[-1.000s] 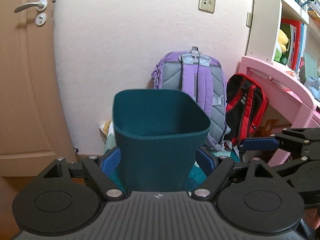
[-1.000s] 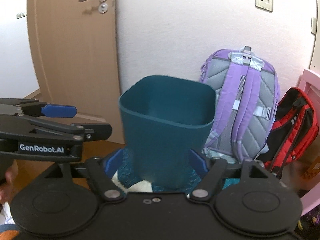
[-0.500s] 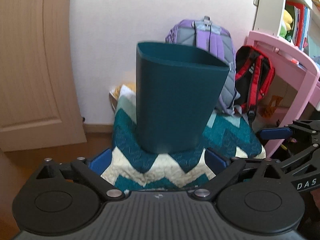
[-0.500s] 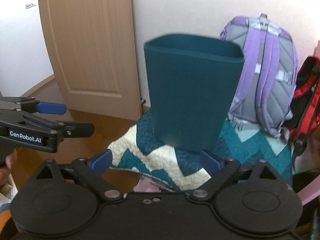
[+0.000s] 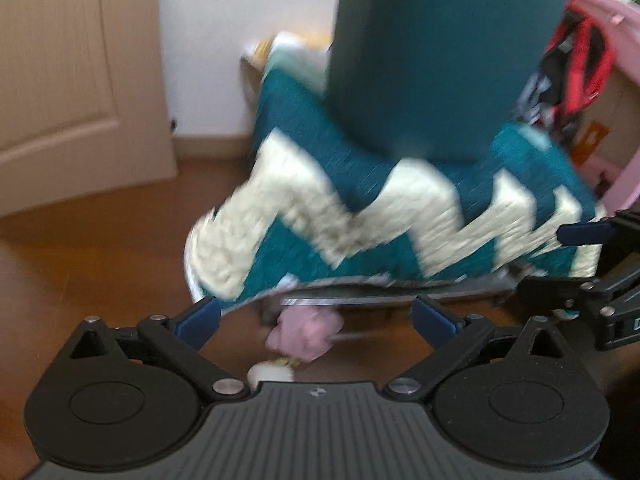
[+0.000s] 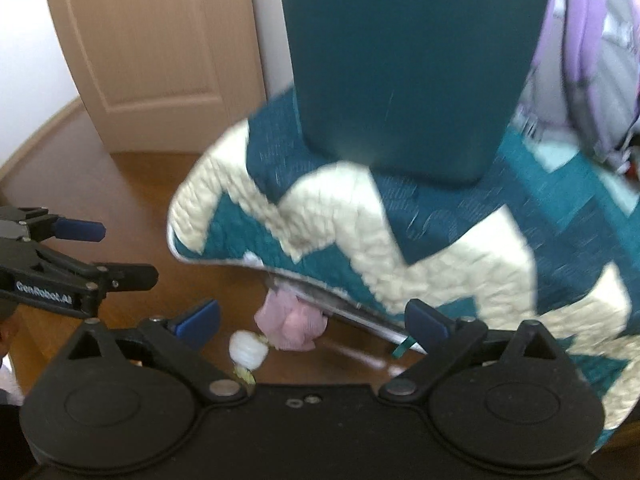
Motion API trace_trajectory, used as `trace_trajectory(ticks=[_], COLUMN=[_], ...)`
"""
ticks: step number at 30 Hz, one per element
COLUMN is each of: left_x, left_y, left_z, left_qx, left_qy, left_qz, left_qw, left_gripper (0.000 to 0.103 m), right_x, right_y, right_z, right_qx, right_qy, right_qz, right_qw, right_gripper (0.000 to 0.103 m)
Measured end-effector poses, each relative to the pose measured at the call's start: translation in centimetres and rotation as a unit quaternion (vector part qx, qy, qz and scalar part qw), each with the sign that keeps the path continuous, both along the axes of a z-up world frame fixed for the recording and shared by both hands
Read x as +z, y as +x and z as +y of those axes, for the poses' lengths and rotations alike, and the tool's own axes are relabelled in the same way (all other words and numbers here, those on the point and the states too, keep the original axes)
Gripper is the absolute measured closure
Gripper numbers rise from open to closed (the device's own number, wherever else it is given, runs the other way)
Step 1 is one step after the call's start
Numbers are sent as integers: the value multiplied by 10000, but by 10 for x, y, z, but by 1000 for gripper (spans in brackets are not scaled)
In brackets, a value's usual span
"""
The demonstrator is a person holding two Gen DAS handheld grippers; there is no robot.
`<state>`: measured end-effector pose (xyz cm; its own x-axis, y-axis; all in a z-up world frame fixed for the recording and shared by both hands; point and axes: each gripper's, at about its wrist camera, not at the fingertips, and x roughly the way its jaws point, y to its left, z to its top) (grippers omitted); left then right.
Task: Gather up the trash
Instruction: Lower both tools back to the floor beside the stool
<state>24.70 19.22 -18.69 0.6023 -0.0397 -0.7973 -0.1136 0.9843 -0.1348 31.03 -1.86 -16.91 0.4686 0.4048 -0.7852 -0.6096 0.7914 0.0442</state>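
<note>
Both tongs, left tongs (image 5: 314, 316) and right tongs (image 6: 312, 318), are opening wide and empty, reaching for the pink wad (image 6: 292, 322) lying on the floor (image 6: 100, 200) under the quilted seat (image 6: 400, 240); next needs closing on it

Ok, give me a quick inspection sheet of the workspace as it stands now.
Surface: brown wooden floor.
Job's things: teal bin standing on a zigzag quilt; pink crumpled wad and white ball on the floor below the quilt's edge.
Clutter: purple backpack, red backpack.
Grippers: left gripper and right gripper open, jaws just widened, nothing gripped.
Cables: nothing seen.
Surroundings: wooden door, white wall.
</note>
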Motion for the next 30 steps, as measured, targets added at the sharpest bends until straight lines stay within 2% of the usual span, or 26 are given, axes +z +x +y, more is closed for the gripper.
trace_trajectory(ticks=[5, 11, 18, 25, 30], left_x=[-75, -165, -250, -316, -343], left_y=[16, 30, 46, 52, 53], left_z=[11, 18, 21, 24, 17], left_qx=[52, -64, -231, -242, -300], left_qy=[183, 52, 50, 172, 293], left_qz=[401, 807, 1172, 1375, 1410], left_qw=[9990, 9967, 9928, 9901, 9891], left_gripper=[1, 1, 1, 1, 1], right_x=[-64, -144, -224, -277, -303], right_y=[21, 43, 77, 94, 99], right_z=[28, 60, 93, 118, 127], right_qx=[-190, -386, -615, -652, -865], right_qy=[-72, -142, -327, -364, -401], right_qz=[329, 835, 1303, 1330, 1437], right_qw=[9993, 9957, 9890, 9883, 9850], right_gripper=[4, 4, 4, 4, 4])
